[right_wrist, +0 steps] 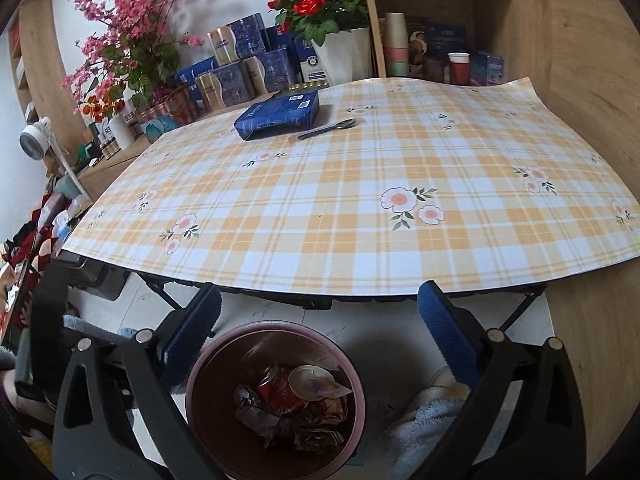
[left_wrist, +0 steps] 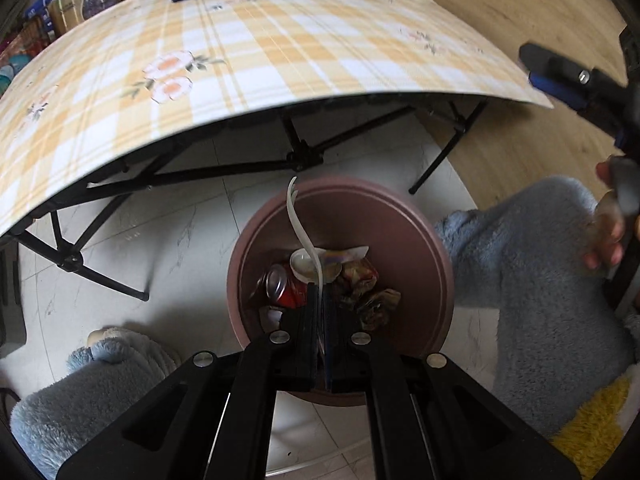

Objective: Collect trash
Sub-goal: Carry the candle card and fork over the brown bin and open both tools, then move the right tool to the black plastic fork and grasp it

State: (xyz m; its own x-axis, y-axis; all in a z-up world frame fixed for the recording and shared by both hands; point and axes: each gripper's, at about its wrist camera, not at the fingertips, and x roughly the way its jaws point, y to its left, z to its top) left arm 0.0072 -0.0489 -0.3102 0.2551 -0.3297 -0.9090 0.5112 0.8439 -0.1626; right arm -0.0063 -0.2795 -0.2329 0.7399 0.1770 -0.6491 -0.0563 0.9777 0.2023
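Note:
My left gripper (left_wrist: pixel 319 292) points down into a brown round trash bin (left_wrist: pixel 400 220) on the floor and is shut on the handle of a white plastic fork (left_wrist: pixel 298 220), tines up. Inside the bin lie a crushed red can (left_wrist: pixel 286 290), a white plastic lid (left_wrist: pixel 304 264) and crumpled wrappers (left_wrist: pixel 368 292). My right gripper (right_wrist: pixel 319 300) stands wide open over the same bin (right_wrist: pixel 208 380) with nothing between its blue pads (right_wrist: pixel 444 332). It also shows at the right edge of the left wrist view, as the right gripper (left_wrist: pixel 560 80) held in a hand (left_wrist: pixel 608 236).
A folding table with a yellow plaid cloth (right_wrist: pixel 360 220) stands just behind the bin. A blue box (right_wrist: pixel 280 114) and a metal spoon (right_wrist: pixel 328 128) lie at its far side. Shelves with flowers and boxes stand behind. Fluffy blue-clad legs (left_wrist: pixel 540 280) flank the bin.

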